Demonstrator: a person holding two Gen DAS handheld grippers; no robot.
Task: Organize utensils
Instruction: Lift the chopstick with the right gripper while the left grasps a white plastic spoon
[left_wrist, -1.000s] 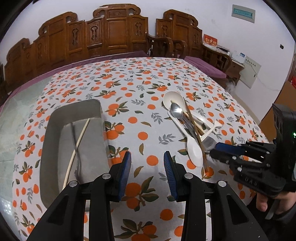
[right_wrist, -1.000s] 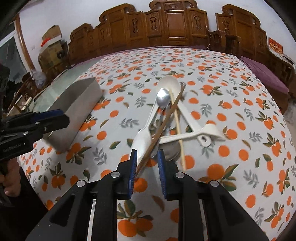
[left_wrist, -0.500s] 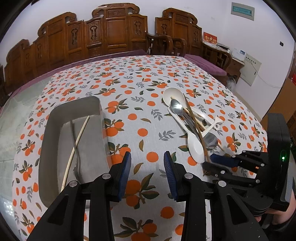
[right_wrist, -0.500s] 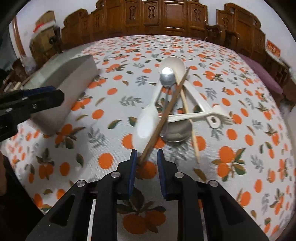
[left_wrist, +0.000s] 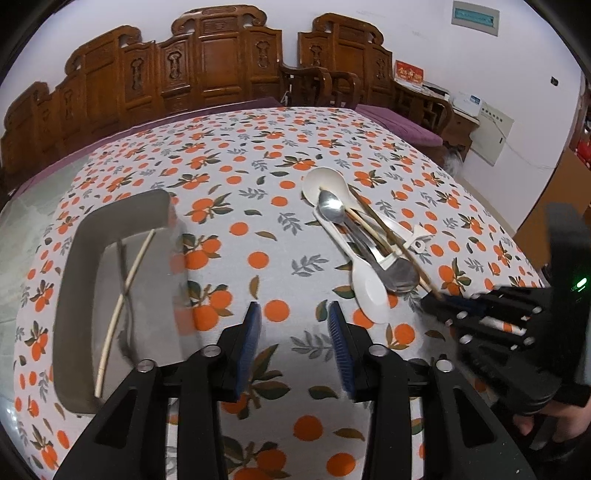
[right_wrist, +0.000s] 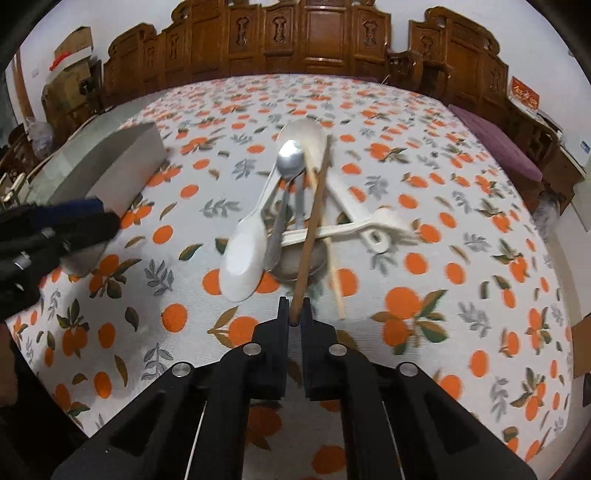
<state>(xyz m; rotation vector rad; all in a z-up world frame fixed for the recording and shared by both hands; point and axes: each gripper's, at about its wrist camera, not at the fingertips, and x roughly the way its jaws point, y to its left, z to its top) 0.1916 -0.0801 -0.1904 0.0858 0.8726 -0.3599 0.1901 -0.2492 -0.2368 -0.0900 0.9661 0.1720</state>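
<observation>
R gripper (right_wrist: 294, 314) pinches near end of slim brown wooden chopstick (right_wrist: 312, 225), which lies atop the utensil pile (right_wrist: 288, 218) mid-table: glossy white plastic spoons, shiny steel spoons, a pale chopstick. L gripper (left_wrist: 293, 341) jaws spread, holding nothing, hovering beside grey metal tray (left_wrist: 74, 280) w/ pale chopstick & fork inside. Cloth (left_wrist: 258, 177) w/ orange-fruit print; carved wooden chairs (left_wrist: 221, 66), white wall behind.

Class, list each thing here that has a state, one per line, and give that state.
Right gripper: shut on the brown chopstick's near end.
Left gripper: open, holding nothing.
Brown chopstick: gripped, lying across the spoon pile.
Pale chopstick: loose in the pile.
Tray: open, one light chopstick inside.
</observation>
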